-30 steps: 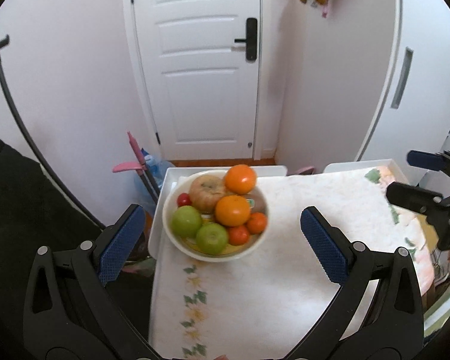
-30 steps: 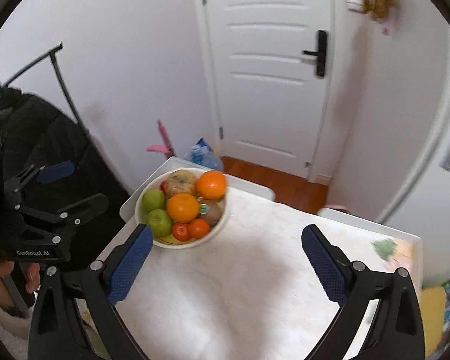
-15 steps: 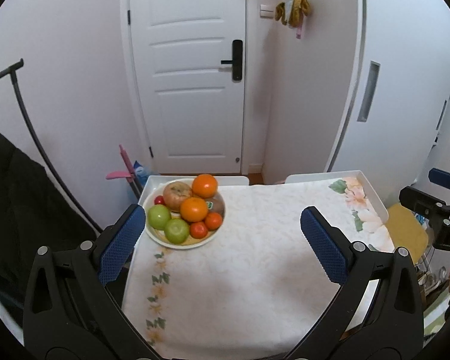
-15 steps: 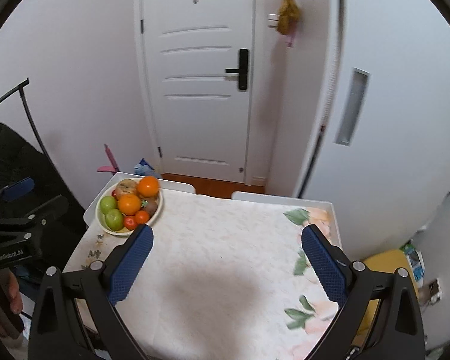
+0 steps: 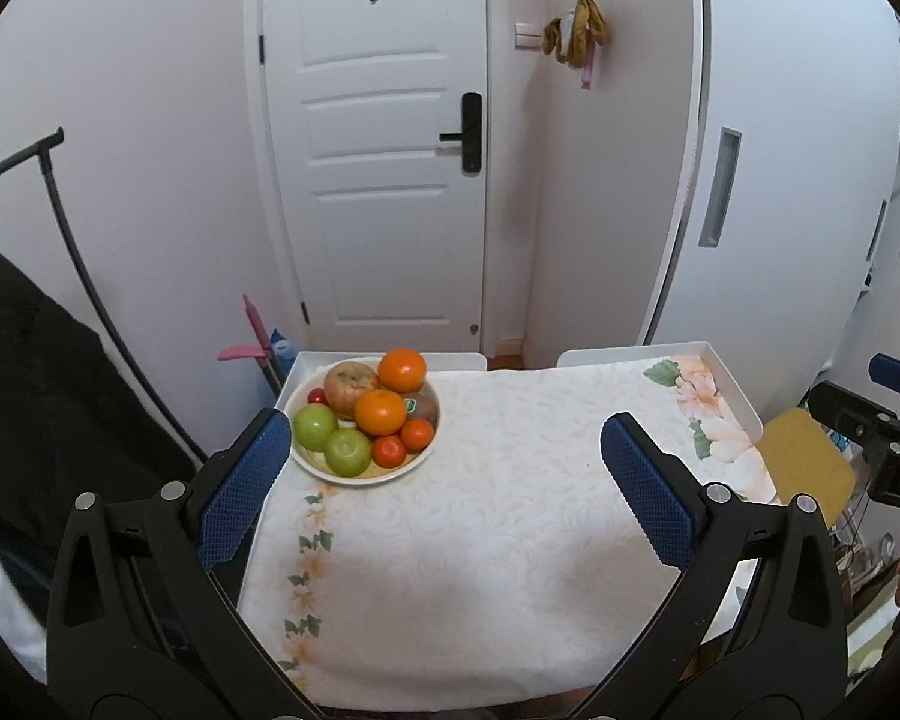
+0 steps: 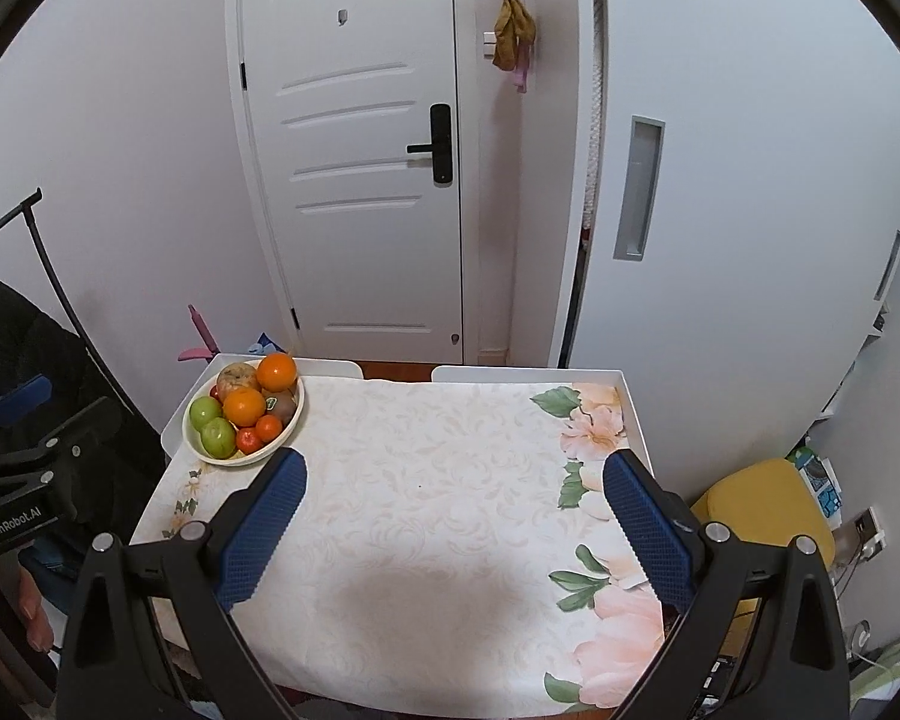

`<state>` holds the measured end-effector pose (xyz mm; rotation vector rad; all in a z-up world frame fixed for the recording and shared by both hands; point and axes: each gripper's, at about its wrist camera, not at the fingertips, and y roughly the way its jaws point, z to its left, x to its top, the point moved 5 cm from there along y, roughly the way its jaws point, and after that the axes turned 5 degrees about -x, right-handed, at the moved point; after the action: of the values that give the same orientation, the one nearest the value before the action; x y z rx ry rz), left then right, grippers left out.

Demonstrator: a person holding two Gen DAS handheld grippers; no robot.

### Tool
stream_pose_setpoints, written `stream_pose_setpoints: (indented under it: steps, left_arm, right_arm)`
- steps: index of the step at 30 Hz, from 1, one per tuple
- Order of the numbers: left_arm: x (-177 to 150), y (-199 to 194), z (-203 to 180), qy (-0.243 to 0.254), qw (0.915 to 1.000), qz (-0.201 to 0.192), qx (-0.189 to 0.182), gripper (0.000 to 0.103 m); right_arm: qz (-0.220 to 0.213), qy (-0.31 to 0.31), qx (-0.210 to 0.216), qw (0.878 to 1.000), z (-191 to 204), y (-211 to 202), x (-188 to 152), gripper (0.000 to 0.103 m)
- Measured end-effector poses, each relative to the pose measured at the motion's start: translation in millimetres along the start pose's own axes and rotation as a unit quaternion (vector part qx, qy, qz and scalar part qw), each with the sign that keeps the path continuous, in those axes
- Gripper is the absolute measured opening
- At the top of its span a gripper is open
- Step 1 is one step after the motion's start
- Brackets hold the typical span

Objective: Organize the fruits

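Both tools have drawn back from the fruit over the last second, so the bowl that then filled the middle of each view now sits small at the far left of the bench. The left tool (image 5: 444, 480) hangs over the near edge of the bench with its blue-padded jaws spread wide and nothing between them; the right tool (image 6: 453, 507) is likewise wide open and empty.

The round cream ceramic bowl (image 5: 411, 461) stands at about ten o'clock on the white floral cloth-covered bench (image 5: 510, 516), near the far left corner. Heaped in it are two oranges (image 5: 380, 411), two green apples (image 5: 347, 450), small red-orange tomatoes (image 5: 389, 451), a brownish apple (image 5: 350, 381) and a kiwi (image 5: 423, 407) with a sticker. No fruit lies loose on the cloth.

All the fruit is gathered in one bowl, which suits a tidy-up already made as well as a pile waiting to be sorted out. If any piece is to be handled, the top orange at twelve o'clock sits freest; the jaws should straddle it level and close gently, since round fruit may roll and the pile may shift.
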<state>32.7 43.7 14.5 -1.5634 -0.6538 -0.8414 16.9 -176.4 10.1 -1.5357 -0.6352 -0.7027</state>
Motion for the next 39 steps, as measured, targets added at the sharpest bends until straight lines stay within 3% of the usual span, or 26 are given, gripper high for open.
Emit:
stream_pose_setpoints:
  steps: [39]
  left_arm:
    - [2.8,1.1,-3.8,0.009,1.0000,0.003,-0.002,0.103]
  right_arm:
    - [-0.005,0.011,-0.003,1.000,-8.0,-1.8,-1.2,0.099]
